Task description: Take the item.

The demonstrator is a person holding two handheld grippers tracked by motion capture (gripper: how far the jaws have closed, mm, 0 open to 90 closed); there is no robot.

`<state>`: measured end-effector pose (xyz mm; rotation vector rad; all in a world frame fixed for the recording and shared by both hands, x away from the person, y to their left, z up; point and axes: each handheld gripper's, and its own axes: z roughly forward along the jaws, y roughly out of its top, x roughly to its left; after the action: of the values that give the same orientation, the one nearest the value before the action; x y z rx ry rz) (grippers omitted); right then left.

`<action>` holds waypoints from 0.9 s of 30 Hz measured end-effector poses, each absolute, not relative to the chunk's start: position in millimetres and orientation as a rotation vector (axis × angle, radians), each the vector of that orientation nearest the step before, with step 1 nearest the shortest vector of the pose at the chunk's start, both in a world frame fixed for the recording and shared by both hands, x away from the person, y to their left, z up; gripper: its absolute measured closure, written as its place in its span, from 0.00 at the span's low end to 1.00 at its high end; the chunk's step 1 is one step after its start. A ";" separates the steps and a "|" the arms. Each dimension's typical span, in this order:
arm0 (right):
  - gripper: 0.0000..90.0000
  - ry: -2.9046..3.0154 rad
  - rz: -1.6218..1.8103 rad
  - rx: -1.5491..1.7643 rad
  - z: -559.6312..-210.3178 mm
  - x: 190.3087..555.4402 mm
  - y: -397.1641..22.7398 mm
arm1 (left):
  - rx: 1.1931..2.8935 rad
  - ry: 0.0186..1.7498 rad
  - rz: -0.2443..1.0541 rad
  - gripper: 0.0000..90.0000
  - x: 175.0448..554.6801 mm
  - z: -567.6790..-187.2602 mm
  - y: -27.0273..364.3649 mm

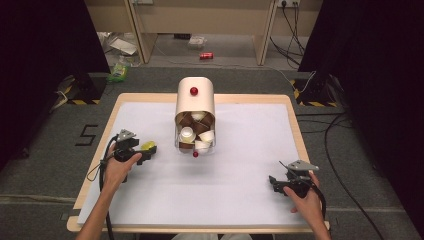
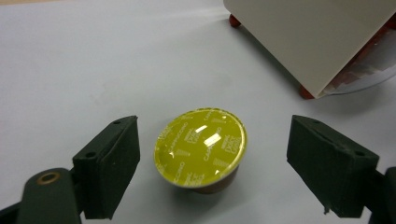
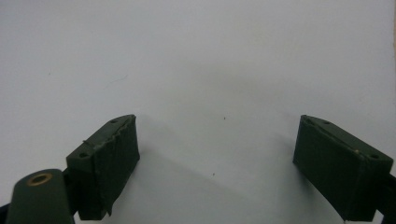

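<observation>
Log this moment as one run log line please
left gripper: open, straddling yellow capsule on table | right gripper: open, empty | capsule dispenser: centre back

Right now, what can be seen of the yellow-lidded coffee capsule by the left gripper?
The coffee capsule has a glossy yellow foil lid printed with pale lettering and a brown body beneath. It lies tilted on the white table cover, lid facing the camera, between the open jaws of the left gripper, touching neither. The beige capsule dispenser stands beyond it.
</observation>
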<state>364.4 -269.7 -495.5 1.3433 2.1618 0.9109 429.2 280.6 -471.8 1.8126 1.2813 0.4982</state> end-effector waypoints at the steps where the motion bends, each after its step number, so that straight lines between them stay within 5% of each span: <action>1: 0.16 2.162 0.911 1.343 -495.5 364.4 -269.7 | 1.813 1.281 0.500 0.19 428.6 -471.3 280.3; 27: 0.16 2.160 0.909 1.341 -495.5 364.4 -269.5 | 1.776 1.245 0.498 0.19 395.1 -460.2 274.1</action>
<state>364.4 -269.5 -495.5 1.3410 2.1602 0.9086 395.1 274.1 -460.2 1.7759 1.2455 0.4975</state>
